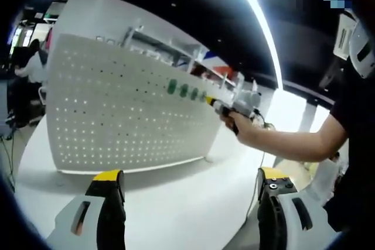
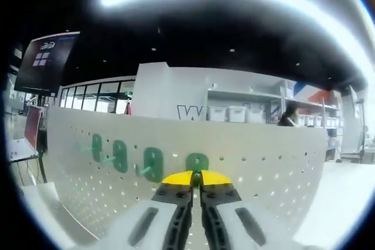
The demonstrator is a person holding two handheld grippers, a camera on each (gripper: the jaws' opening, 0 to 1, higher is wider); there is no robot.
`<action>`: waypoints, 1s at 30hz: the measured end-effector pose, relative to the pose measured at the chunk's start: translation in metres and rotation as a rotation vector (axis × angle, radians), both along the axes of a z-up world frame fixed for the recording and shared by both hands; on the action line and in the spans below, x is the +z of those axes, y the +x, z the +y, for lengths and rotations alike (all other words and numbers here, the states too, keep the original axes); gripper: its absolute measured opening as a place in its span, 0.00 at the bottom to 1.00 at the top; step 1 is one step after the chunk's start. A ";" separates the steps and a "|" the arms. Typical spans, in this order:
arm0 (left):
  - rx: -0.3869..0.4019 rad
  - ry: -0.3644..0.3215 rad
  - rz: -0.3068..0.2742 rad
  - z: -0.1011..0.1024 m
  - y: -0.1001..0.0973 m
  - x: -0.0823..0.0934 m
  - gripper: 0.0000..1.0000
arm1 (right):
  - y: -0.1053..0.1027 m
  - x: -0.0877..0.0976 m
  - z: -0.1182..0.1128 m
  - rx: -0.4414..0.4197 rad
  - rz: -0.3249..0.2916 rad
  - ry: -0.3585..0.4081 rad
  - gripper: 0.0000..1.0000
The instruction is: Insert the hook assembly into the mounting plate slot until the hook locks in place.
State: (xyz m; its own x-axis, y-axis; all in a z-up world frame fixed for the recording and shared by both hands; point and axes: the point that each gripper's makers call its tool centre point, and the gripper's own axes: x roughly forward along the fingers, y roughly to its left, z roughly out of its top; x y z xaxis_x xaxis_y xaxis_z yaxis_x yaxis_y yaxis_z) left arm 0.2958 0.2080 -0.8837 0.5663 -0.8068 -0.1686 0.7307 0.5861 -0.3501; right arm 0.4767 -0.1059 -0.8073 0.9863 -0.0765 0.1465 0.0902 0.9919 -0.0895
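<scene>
In the right gripper view, the right tongs (image 2: 196,178) are pressed together at lower centre on a green plastic hook (image 2: 197,162) against the white perforated mounting plate (image 2: 263,156). Three more green hooks (image 2: 122,156) sit left. The left tongs (image 1: 190,185) are spread above the white worktop (image 1: 176,203).

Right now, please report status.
Right gripper shut on hook at pegboard. Left gripper open, empty. Three hooks already mounted. Nothing blocking.
</scene>
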 end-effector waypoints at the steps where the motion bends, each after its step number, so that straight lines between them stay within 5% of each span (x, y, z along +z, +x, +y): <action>1: 0.003 -0.002 0.000 0.001 0.000 0.000 0.95 | 0.000 -0.001 0.000 -0.001 0.004 -0.001 0.00; 9: 0.016 -0.011 0.005 0.004 -0.001 -0.003 0.97 | -0.004 0.002 0.001 0.004 0.023 -0.008 0.01; 17: 0.019 -0.008 0.021 0.010 -0.002 -0.009 0.97 | -0.027 0.025 -0.003 0.000 -0.030 0.023 0.08; 24: 0.036 -0.007 0.026 0.013 -0.003 -0.011 0.99 | -0.046 0.035 -0.010 -0.015 -0.045 0.026 0.29; 30: 0.028 -0.003 0.024 0.014 -0.006 -0.011 1.00 | -0.063 0.021 -0.008 0.008 0.011 0.067 0.48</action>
State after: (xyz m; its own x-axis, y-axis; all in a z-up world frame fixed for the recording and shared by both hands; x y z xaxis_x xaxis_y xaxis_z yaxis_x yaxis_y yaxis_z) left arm 0.2897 0.2223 -0.8942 0.5849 -0.7909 -0.1801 0.7052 0.6055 -0.3687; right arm 0.4140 -0.1138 -0.7862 0.9884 -0.0779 0.1304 0.0817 0.9964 -0.0237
